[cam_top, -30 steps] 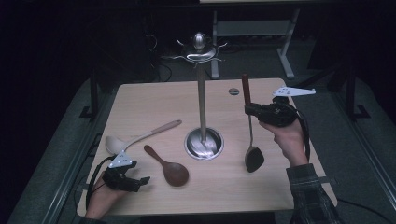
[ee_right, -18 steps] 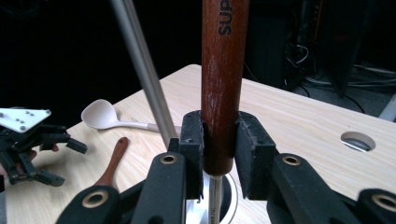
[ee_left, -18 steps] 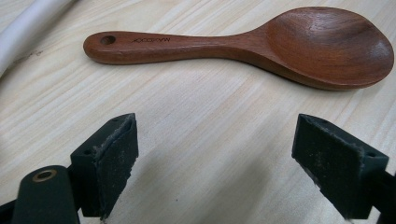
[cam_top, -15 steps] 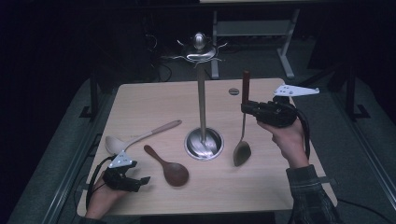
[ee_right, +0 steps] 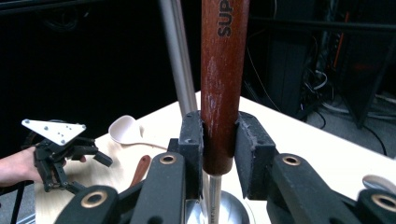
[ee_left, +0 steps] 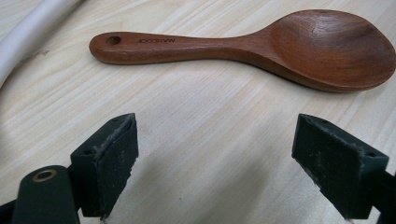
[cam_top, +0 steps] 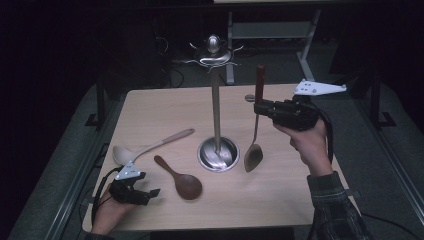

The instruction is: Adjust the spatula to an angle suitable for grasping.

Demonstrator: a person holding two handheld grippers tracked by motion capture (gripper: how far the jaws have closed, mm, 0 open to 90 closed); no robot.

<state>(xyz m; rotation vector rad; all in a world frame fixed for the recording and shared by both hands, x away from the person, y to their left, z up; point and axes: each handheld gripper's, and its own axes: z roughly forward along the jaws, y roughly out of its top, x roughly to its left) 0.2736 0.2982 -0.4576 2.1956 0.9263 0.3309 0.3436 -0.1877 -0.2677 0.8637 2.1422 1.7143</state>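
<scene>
Right gripper was clamped tight on the red-brown wooden handle of a metal ladle, hanging upright just beside the steel utensil stand. Left gripper sat wide open, holding nothing, near the dark wooden rice spoon.

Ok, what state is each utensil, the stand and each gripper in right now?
Red-handled metal ladle: upright, lifted off table.
Dark wooden rice spoon: lying flat.
White plastic ladle: lying flat.
Steel hook stand: upright, hooks bare.
Right gripper: shut on ladle handle.
Left gripper: open, empty.
</scene>
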